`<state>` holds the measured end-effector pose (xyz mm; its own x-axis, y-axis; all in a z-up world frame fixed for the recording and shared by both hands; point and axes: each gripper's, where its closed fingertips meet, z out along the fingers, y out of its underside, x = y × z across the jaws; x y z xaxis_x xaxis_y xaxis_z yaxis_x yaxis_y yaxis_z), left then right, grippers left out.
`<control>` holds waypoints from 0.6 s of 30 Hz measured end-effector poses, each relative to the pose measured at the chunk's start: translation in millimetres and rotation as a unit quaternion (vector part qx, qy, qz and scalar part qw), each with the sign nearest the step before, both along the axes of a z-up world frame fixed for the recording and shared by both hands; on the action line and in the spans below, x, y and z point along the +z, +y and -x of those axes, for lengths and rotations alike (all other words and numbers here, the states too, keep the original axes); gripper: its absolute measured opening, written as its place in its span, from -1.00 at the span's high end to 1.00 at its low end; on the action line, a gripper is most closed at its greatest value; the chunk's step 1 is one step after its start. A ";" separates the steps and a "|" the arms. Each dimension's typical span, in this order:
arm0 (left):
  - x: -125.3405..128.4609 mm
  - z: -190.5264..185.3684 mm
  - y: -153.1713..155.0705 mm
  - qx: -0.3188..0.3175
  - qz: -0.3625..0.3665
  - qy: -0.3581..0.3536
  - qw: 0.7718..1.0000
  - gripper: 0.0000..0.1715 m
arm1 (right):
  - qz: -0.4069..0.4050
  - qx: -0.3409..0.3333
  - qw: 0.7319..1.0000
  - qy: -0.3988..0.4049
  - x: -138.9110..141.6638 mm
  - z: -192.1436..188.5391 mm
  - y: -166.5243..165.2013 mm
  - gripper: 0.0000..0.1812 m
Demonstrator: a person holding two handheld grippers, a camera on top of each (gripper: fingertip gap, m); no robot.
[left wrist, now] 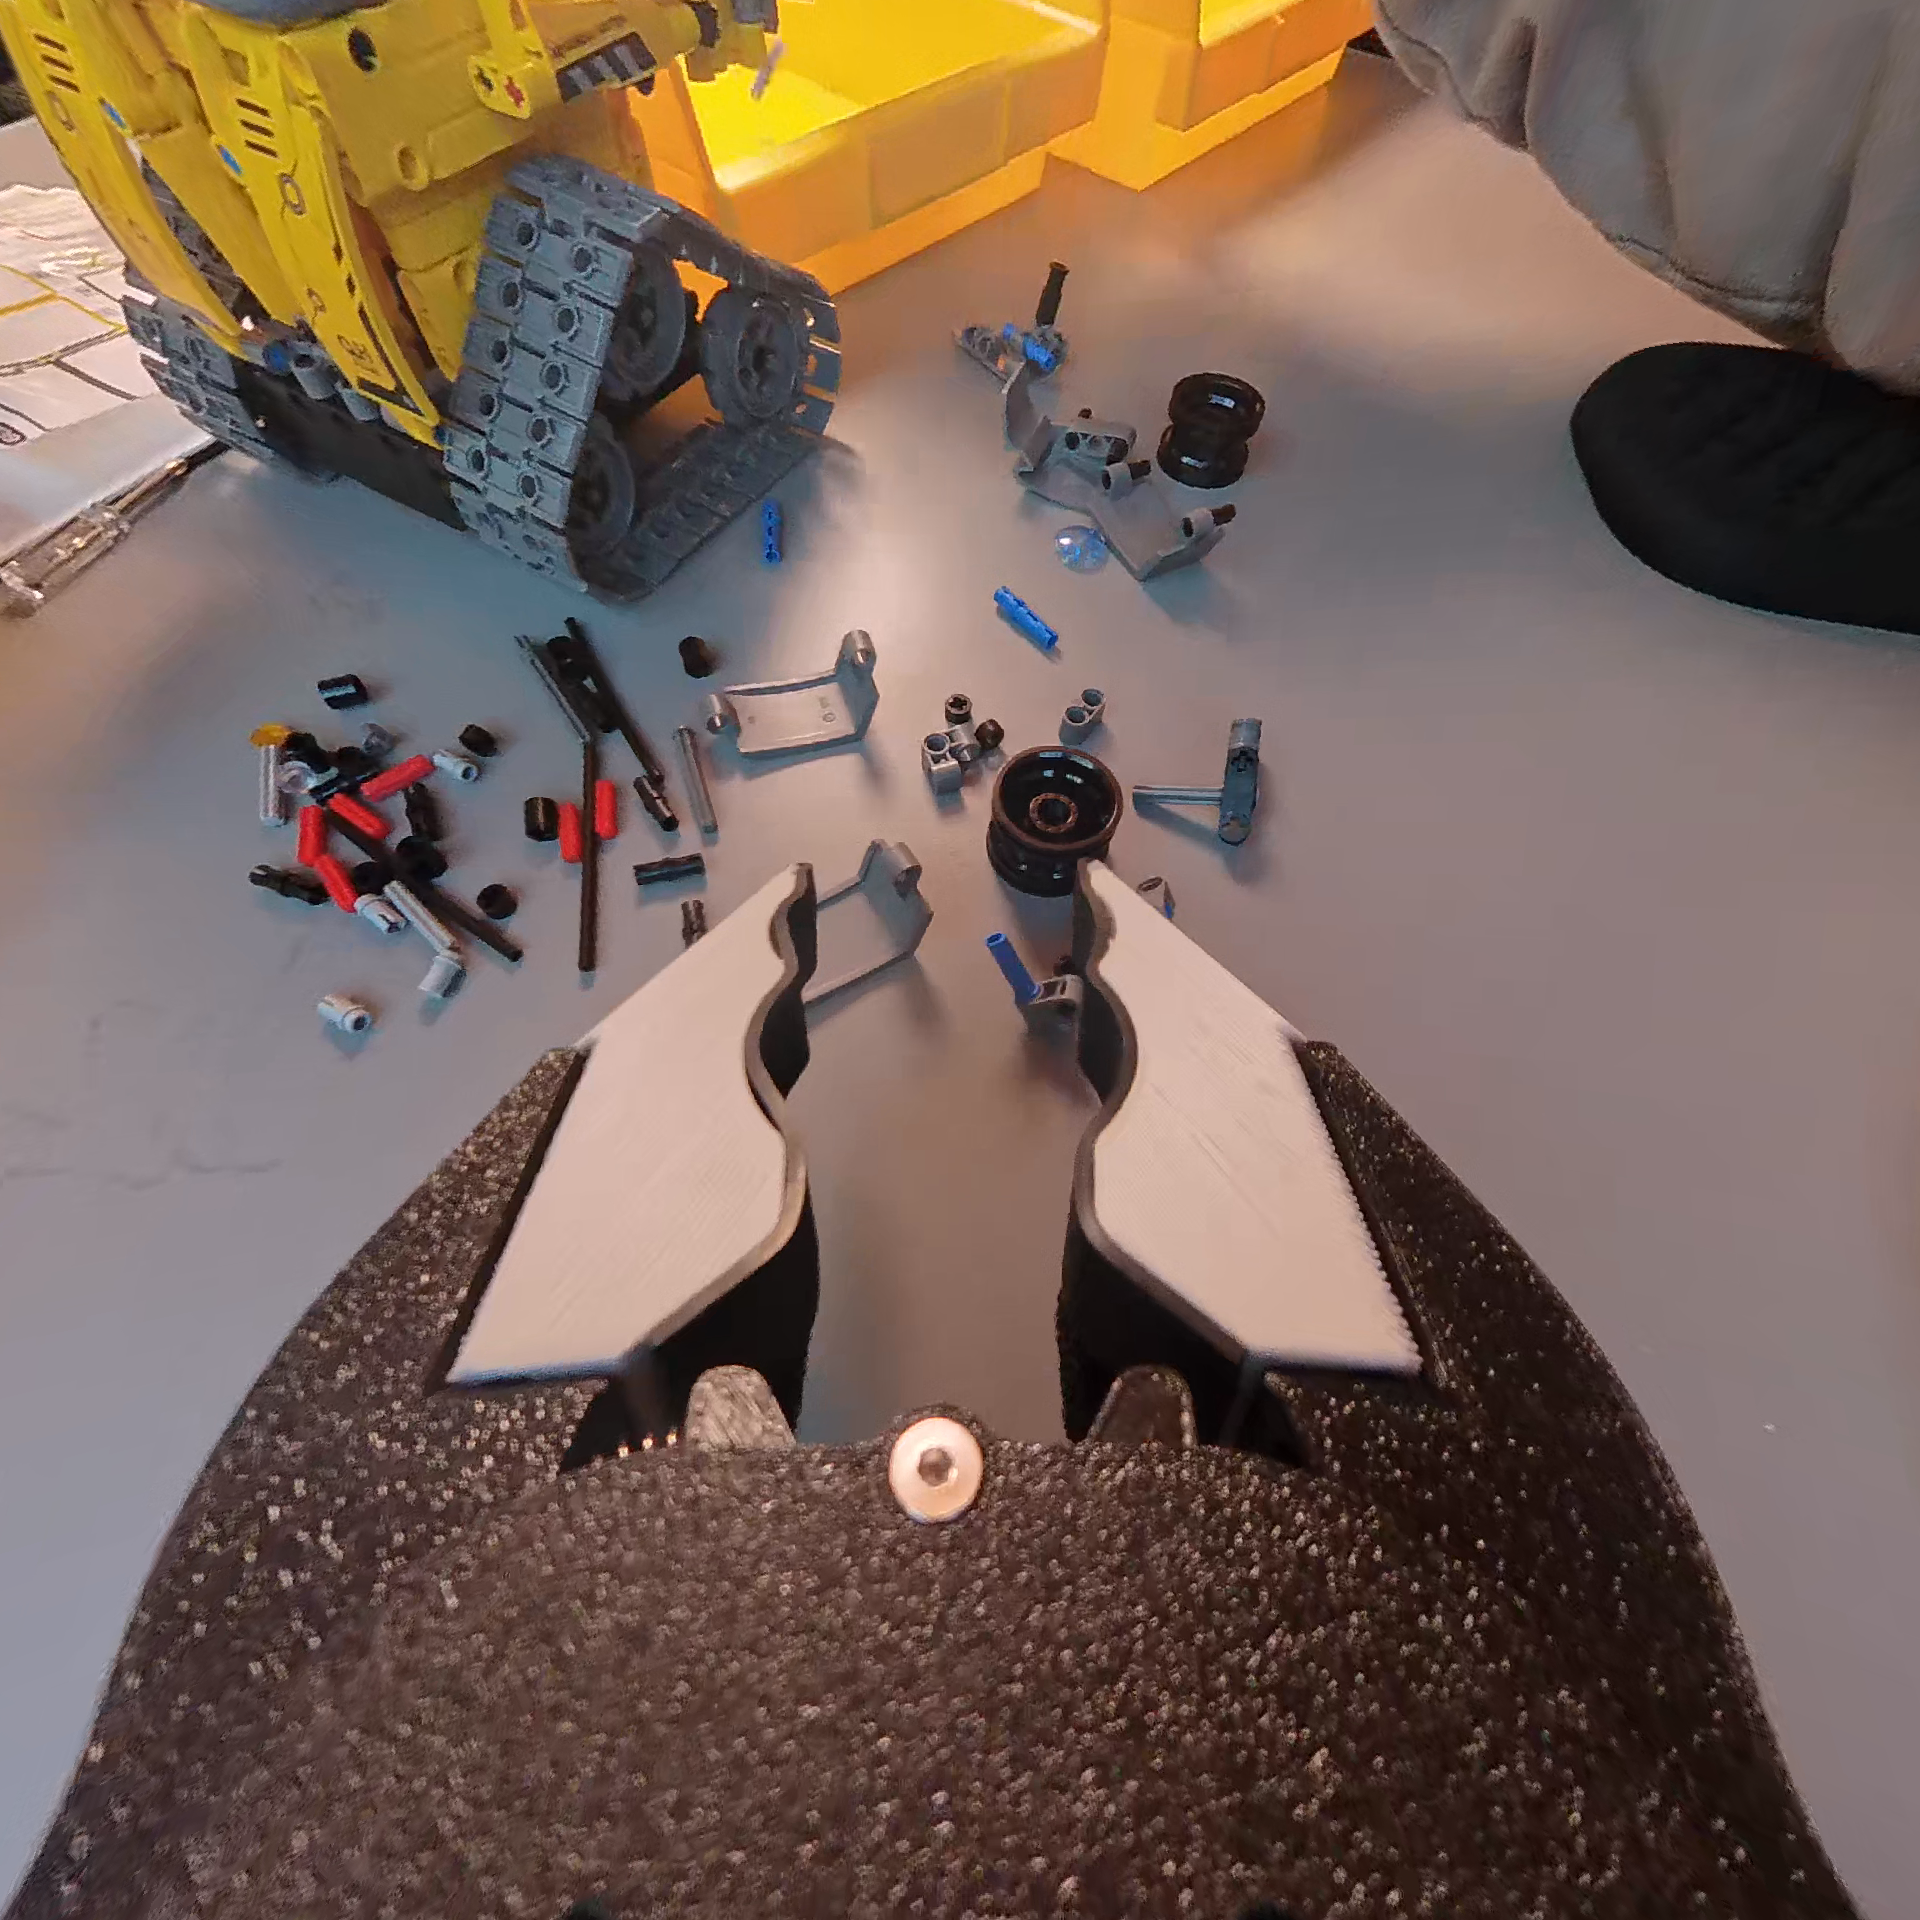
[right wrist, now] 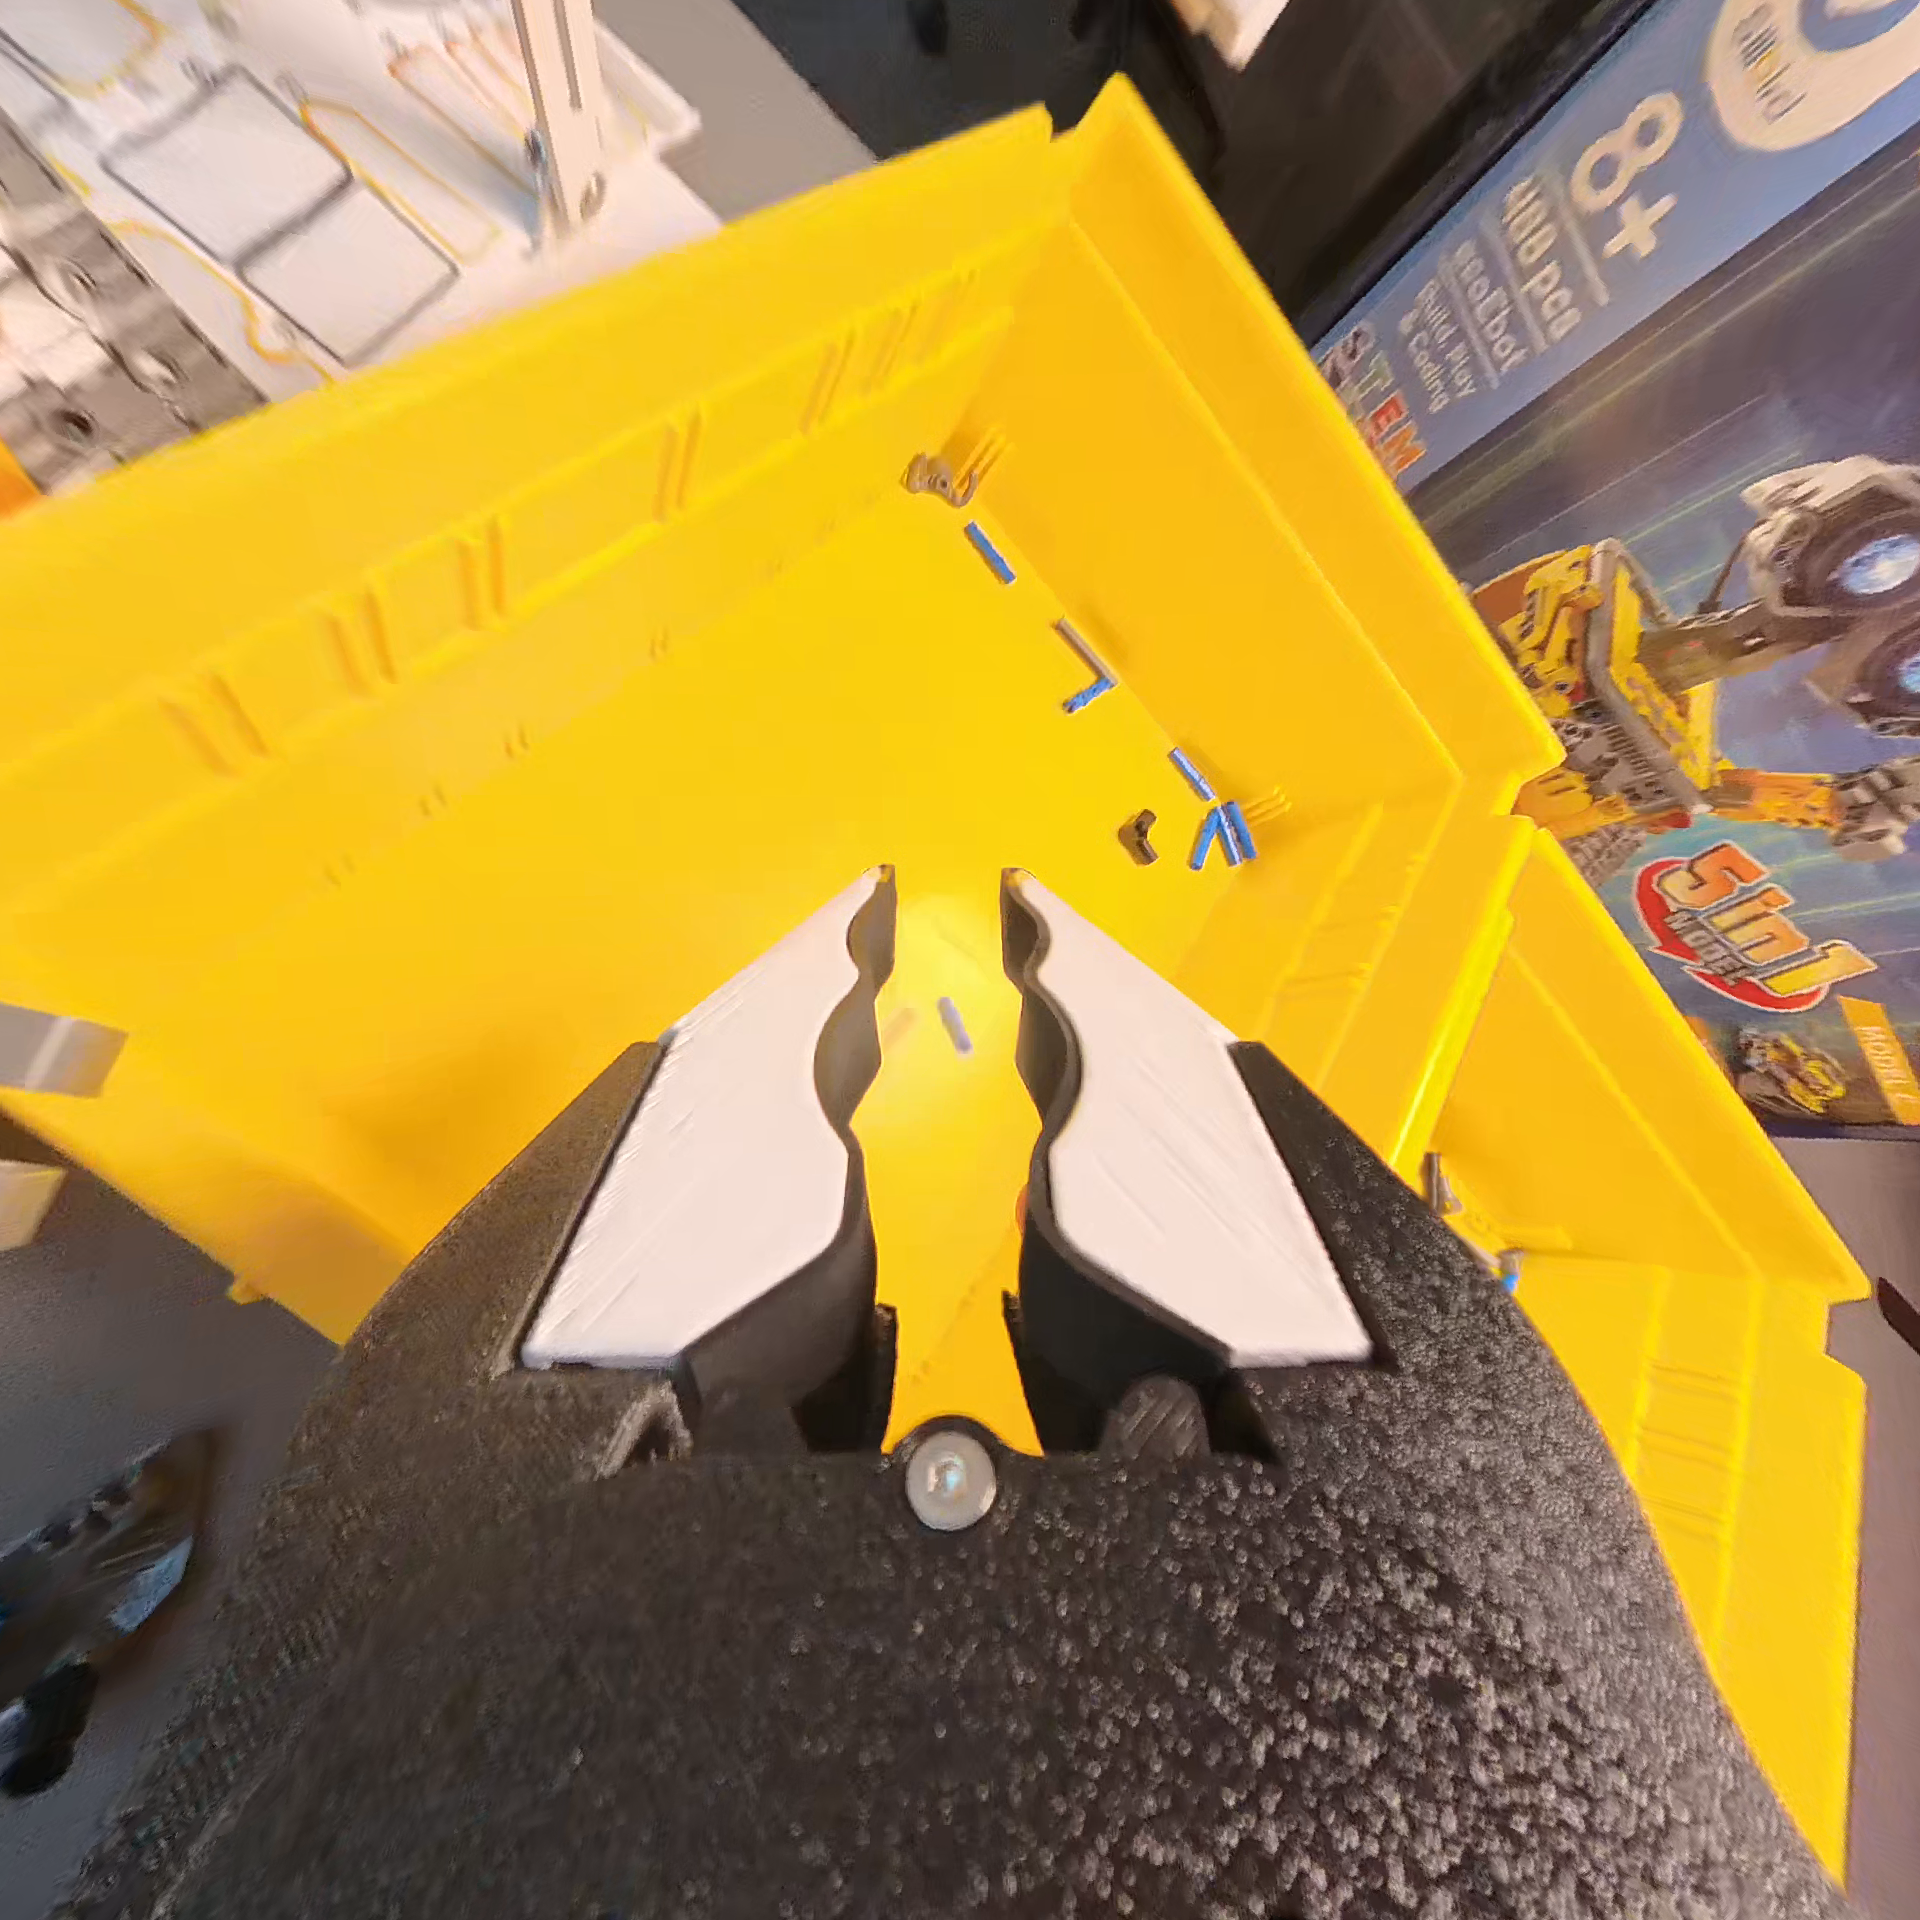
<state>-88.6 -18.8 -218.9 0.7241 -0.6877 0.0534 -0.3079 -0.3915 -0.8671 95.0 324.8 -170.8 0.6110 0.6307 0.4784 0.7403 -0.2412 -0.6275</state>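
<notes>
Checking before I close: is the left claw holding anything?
No, the left claw is open, empty above the grey table.

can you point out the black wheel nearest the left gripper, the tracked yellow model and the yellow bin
black wheel (left wrist: 1052,817), left wrist view, on its front rim face
tracked yellow model (left wrist: 312,208), left wrist view, on its yellow body panel
yellow bin (right wrist: 623,727), right wrist view, on its bare inner floor
</notes>
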 end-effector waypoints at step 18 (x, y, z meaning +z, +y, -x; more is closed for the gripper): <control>-25.1 9.7 20.3 0.037 0.053 0.063 0.996 0.96 | 0.142 0.402 0.903 -0.059 -60.0 116.8 -217.3 0.78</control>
